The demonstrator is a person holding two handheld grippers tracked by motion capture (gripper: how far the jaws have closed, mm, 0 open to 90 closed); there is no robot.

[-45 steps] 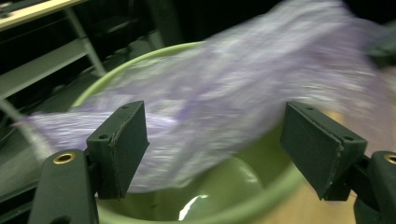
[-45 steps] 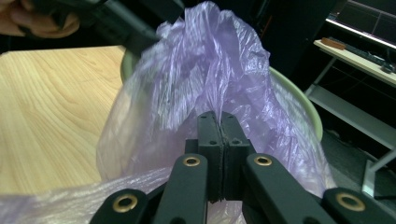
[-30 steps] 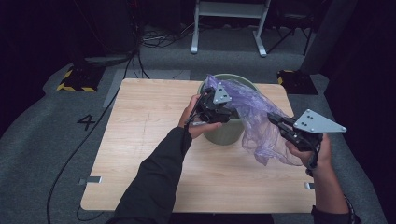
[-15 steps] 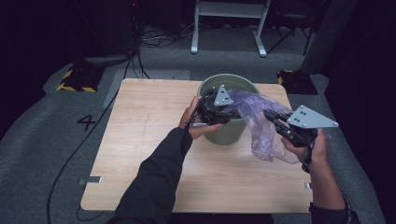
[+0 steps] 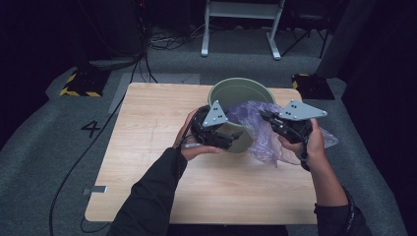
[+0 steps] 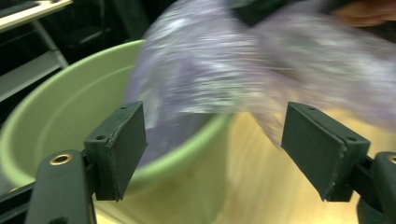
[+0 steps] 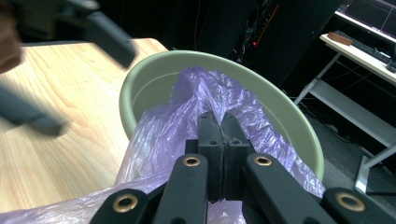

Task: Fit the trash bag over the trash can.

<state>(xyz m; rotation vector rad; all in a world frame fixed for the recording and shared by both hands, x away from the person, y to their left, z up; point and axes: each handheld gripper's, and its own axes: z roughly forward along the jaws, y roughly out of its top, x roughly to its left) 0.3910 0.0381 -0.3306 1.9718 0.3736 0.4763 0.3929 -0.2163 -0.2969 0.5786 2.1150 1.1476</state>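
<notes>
We've got the right gripper (image 7: 219, 140) clenched on the thin purple plastic bag (image 7: 210, 102) w/ the round green plastic bucket (image 5: 241, 93) behind. Left gripper (image 6: 215, 144) jaws just opened, nothing btw them.

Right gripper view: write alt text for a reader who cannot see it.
The right tool is clamped shut on a crinkled purple plastic bag that drapes over the rim of a pale green bucket. The bucket stands on a light wooden table.

We see the surface (image 5: 147, 147) lit from above while the room around it stays dark; the left gripper view smears the purple bag (image 6: 224, 70) with motion blur.
</notes>
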